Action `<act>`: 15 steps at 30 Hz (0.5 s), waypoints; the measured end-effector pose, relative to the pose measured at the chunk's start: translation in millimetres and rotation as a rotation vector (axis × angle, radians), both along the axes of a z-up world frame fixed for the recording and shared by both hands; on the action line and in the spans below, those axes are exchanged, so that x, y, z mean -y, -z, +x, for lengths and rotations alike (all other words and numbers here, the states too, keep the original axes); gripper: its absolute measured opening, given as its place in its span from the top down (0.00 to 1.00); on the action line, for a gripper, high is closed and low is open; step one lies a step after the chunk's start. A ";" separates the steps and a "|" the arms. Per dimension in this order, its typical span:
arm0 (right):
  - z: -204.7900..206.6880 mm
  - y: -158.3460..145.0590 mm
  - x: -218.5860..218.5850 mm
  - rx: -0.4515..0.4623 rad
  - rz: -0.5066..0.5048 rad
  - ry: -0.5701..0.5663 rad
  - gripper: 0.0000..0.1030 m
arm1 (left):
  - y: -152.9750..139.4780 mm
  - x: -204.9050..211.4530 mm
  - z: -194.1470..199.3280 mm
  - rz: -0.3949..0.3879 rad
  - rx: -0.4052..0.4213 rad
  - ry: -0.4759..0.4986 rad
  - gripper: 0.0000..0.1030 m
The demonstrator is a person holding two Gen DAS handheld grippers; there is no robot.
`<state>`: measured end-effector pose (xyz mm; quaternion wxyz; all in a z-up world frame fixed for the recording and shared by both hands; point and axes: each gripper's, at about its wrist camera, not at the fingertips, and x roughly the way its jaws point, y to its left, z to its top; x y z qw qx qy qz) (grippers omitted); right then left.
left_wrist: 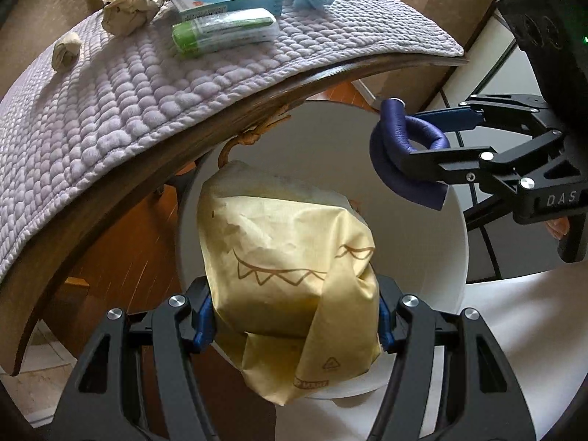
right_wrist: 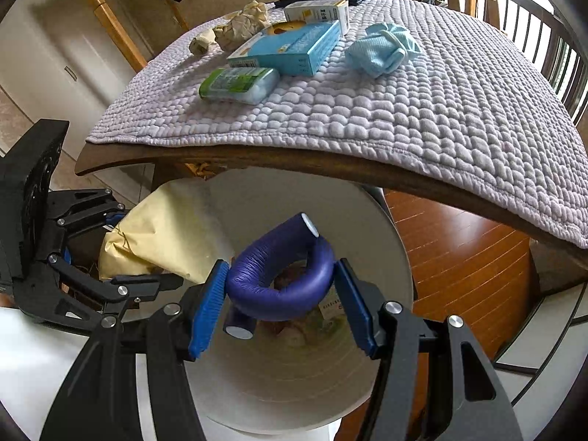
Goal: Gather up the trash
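While both grippers hang over the white bin (right_wrist: pixel 371 220) beside the table edge (left_wrist: pixel 154 147), each is clamped on trash. Left gripper (left_wrist: pixel 294 316): pads pressed on a crumpled yellow paper bag (left_wrist: pixel 286 257), held above the bin mouth. Right gripper (right_wrist: pixel 281 294): pads squeezing a bent purple foam tube (right_wrist: pixel 279 279) over the bin opening. Wrappers lie at the bin bottom. On the quilted mat (right_wrist: pixel 404 117): crumpled paper (right_wrist: pixel 242 24), blue box (right_wrist: pixel 290 49), green packet (right_wrist: pixel 239 82), blue cloth (right_wrist: pixel 384 49).

Crumpled yellow paper bag (left_wrist: pixel 286 257) and curled purple foam tube (right_wrist: pixel 279 279) over white bin's (right_wrist: pixel 367 198) mouth.
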<state>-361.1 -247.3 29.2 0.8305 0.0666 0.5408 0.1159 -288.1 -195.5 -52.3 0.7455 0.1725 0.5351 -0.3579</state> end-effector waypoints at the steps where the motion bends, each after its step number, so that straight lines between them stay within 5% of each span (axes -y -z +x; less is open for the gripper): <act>1: 0.3 2.9 -1.5 -0.002 0.000 0.001 0.43 | 1.3 0.6 0.2 0.003 0.001 -0.002 0.37; 15: -0.7 36.1 -8.0 -0.034 -0.007 0.003 0.43 | 12.1 22.3 5.6 0.021 0.000 -0.016 0.37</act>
